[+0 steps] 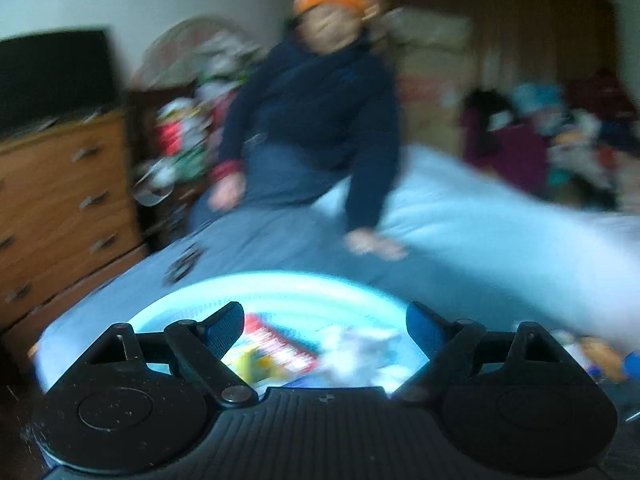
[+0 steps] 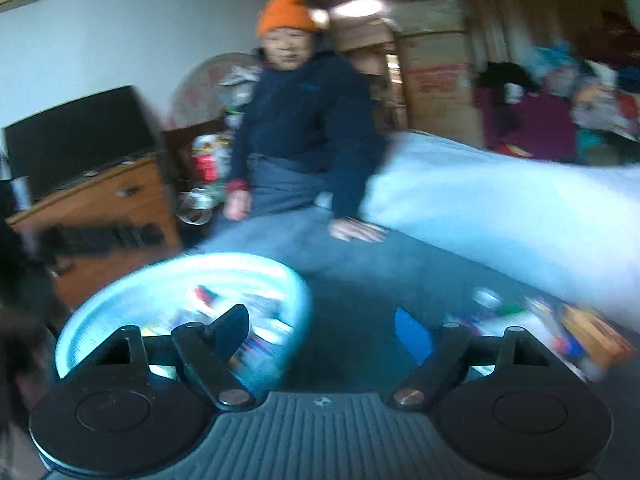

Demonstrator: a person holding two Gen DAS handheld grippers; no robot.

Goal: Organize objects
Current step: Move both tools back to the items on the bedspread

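A cluttered bedroom, its bed (image 2: 500,208) spread with a pale blue cover, frames a tidying job caught mid-motion and heavily blurred. Nearest the lens, the left gripper (image 1: 325,330) hangs with its blue-padded fingers spread wide and nothing between them, directly over a light blue round basin (image 1: 280,286) that sits on the bed. Inside the basin lie a red-and-white packet (image 1: 282,346) and some pale crumpled items too smeared to name. The right gripper (image 2: 322,330) is likewise parted and empty, poised over a dark stretch of bedding with the basin (image 2: 132,284) off toward its left finger and a scatter of small loose objects (image 2: 540,320) lying on the bed toward its right. Those loose objects appear to be what remains to be gathered; the basin looks like the collection point.

Done well, the next step probably means slowing the right gripper, lining its fingers on either side of a single item in the scatter, and closing only once that item sits squarely between the pads. The soft bedding may let small pieces sink or slide.

Beyond the basin, a person in an orange knit hat (image 2: 286,12) and dark jacket sits on the bed's edge, one hand (image 2: 358,232) resting flat on the cover. A wooden dresser (image 1: 60,200) and stacked clothing fill the background.
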